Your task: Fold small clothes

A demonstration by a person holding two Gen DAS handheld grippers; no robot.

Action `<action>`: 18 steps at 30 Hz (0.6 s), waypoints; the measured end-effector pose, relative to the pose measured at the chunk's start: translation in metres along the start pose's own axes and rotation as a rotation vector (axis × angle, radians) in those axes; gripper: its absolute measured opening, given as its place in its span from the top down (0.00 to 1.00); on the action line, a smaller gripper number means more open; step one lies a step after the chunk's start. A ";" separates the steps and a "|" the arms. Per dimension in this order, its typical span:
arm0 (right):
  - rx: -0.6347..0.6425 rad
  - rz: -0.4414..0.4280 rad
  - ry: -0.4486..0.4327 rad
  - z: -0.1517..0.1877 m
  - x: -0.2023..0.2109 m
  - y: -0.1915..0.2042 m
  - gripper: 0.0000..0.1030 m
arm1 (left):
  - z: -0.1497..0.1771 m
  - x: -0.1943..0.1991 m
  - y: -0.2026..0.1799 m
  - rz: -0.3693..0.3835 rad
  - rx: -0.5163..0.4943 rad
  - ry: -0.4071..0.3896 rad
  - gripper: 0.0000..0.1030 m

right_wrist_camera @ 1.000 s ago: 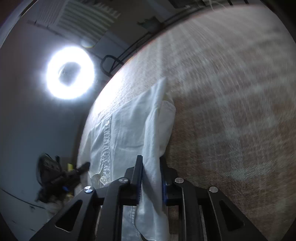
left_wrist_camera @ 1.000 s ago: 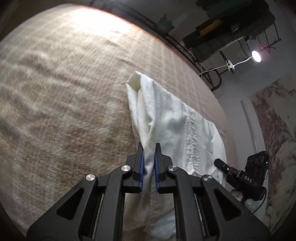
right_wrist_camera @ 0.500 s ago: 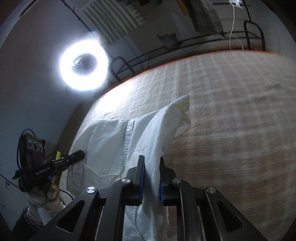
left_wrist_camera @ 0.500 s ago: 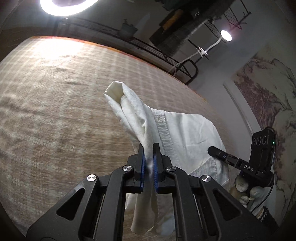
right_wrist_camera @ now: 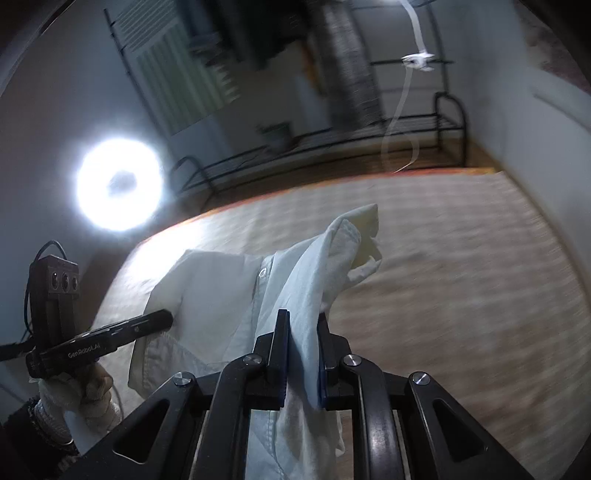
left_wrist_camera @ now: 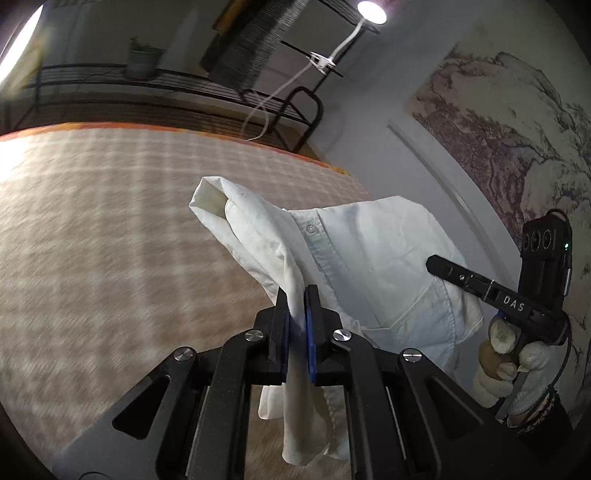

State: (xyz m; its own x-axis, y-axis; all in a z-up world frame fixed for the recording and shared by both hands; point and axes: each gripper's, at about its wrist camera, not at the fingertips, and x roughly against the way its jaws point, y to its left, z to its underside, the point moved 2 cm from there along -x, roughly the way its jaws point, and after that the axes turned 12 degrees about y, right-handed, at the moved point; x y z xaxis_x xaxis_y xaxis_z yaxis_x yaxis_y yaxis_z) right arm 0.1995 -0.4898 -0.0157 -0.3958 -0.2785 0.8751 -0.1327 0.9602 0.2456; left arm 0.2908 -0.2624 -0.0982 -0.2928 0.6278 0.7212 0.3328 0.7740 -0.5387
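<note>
A small white button-up shirt [left_wrist_camera: 373,251] hangs stretched between my two grippers above a beige checked cloth surface [left_wrist_camera: 92,229]. My left gripper [left_wrist_camera: 297,295] is shut on one bunched edge of it, with a sleeve sticking out ahead. My right gripper [right_wrist_camera: 303,319] is shut on the other edge of the shirt [right_wrist_camera: 221,291]. The right gripper also shows in the left wrist view [left_wrist_camera: 432,263] and the left gripper in the right wrist view [right_wrist_camera: 168,316], each at the far side of the shirt. The shirt's lower part hangs below the fingers, out of sight.
A black metal rack [left_wrist_camera: 159,96] with a potted plant [left_wrist_camera: 142,61] runs behind the surface's far edge. A ring light [right_wrist_camera: 120,184] glows at the left, a clip lamp [left_wrist_camera: 371,11] above. A wall with a landscape painting [left_wrist_camera: 517,140] stands at the right.
Both grippers have risen and tilted upward with the shirt. The shirt has lifted off the surface and spread out between them, its button placket and pocket now showing.
</note>
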 end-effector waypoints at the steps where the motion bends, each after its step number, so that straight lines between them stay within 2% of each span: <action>1: -0.006 0.015 -0.011 -0.006 0.003 -0.011 0.90 | -0.012 -0.013 -0.010 0.000 -0.020 0.002 0.95; 9: -0.032 0.153 -0.087 -0.069 0.005 -0.089 0.91 | -0.081 -0.100 -0.051 0.001 -0.073 -0.001 0.96; 11: -0.038 0.192 -0.103 -0.084 0.003 -0.107 0.91 | -0.095 -0.119 -0.059 -0.014 -0.101 -0.008 0.96; 18: -0.055 0.245 -0.162 -0.129 -0.007 -0.162 0.92 | -0.142 -0.179 -0.075 -0.082 -0.167 -0.035 0.95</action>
State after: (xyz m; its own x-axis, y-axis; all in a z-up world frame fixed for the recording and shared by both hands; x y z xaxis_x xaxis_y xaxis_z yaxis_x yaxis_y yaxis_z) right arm 0.3404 -0.6405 -0.0078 -0.5504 -0.0336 0.8342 0.0325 0.9976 0.0616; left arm 0.4456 -0.4440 -0.1248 -0.3548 0.5683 0.7424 0.4500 0.7998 -0.3972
